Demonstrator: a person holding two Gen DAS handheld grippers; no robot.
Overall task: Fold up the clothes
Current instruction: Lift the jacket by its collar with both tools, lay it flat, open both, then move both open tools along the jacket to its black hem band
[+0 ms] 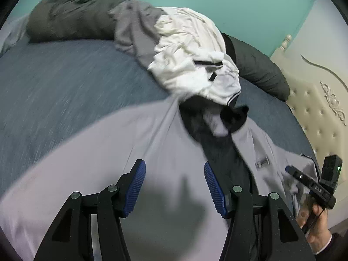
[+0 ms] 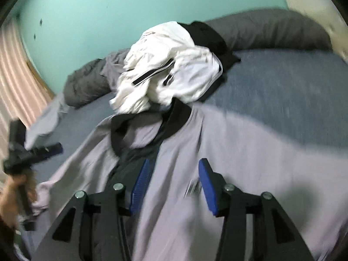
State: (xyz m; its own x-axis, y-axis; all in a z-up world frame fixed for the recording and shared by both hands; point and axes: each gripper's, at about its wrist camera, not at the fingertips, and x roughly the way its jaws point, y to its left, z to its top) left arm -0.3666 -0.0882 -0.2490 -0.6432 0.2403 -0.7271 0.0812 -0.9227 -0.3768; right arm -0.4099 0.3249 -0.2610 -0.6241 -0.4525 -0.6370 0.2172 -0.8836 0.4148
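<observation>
A light grey jacket (image 1: 108, 152) with a black collar and dark lining lies spread open on the blue bed sheet (image 1: 54, 76). My left gripper (image 1: 174, 167) hovers over its left half, blue pads apart and nothing between them. In the right wrist view, the same jacket (image 2: 239, 152) lies under my right gripper (image 2: 175, 167), which also stands open and empty over the front opening. Each gripper shows in the other's view: the right one (image 1: 313, 184) at the far right in a hand, the left one (image 2: 32, 152) blurred at the far left.
Behind the jacket's collar is a heap of clothes: a white garment (image 1: 191, 50) with black trim on a grey one (image 1: 134, 28). A dark grey duvet (image 1: 65, 17) runs along the teal wall. A cream tufted headboard (image 1: 315, 100) is at the right, a pink curtain (image 2: 13, 76) at the left.
</observation>
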